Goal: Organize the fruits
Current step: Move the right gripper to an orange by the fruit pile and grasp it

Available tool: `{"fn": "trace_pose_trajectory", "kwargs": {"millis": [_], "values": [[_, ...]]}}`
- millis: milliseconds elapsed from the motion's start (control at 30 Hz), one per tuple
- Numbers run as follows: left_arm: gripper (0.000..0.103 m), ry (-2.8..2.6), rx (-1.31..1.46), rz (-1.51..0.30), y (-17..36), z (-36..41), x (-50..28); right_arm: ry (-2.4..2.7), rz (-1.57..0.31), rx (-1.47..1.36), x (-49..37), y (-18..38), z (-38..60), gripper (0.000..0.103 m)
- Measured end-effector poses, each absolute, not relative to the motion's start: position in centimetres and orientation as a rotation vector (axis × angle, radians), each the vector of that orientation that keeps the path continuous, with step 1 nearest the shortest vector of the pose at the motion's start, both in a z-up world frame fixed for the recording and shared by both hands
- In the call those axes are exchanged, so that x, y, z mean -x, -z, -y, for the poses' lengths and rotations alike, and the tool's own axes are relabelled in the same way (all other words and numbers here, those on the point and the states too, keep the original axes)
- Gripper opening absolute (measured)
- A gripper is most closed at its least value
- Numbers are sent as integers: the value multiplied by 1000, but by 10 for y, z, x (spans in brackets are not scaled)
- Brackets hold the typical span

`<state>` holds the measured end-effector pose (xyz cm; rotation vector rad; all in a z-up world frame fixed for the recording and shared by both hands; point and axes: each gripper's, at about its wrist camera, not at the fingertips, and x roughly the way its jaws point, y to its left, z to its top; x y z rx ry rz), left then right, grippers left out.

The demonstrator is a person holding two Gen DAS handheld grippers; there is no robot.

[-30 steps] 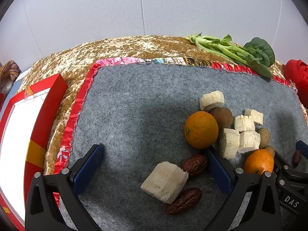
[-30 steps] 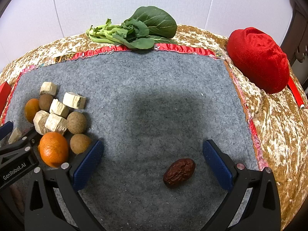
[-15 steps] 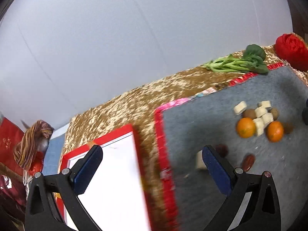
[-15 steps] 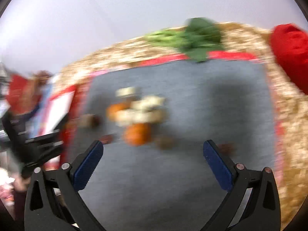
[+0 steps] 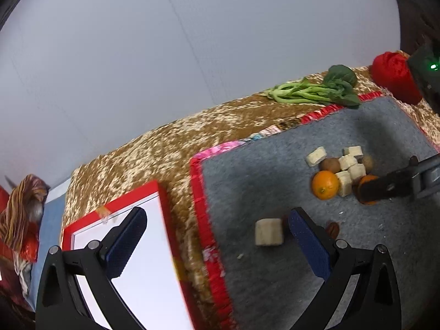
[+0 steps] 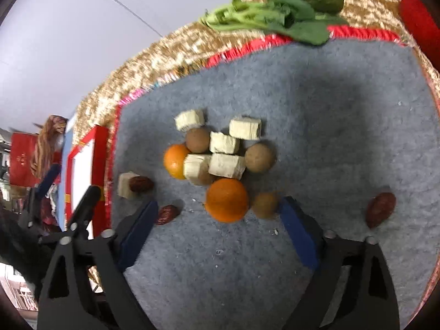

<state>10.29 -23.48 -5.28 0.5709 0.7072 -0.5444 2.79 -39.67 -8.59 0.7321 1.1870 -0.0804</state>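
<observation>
Grey felt mat (image 6: 330,115) edged in red, gold-mottled brown cloth (image 5: 154,159), two orange oranges (image 6: 227,200), pale beige blocks (image 6: 227,165), dark green leafy greens (image 6: 286,16).

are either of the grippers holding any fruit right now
No. The left gripper and the right gripper are both open and empty.

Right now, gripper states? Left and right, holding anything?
Left gripper: open, holding nothing, over the edge of the red-rimmed white tray.
Right gripper: open, holding nothing, the near round orange fruit between its fingers.
</observation>
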Motion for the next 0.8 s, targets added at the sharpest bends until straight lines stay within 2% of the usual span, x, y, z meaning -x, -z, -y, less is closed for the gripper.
{"fn": "trace_pose_trajectory", "kwargs": {"millis": [100,267,500,633,800], "values": [[103,568,-577,-713,55,244,-102,63,-1207,-787,-30,95,397,74],[103,601,-631,-724,66,261,-100,68,-1210,-799,-35,99,399,74],[103,563,-631,-723,66,266,-98,62,-1134,-801,-22,69,414,74],[103,525,-630,-694,62,263,-98,-71,-1150,-827,-20,57,395,74],[103,486,-659,-680,64,260,-100,-158,-1191,-926,-16,71,386,75]]}}
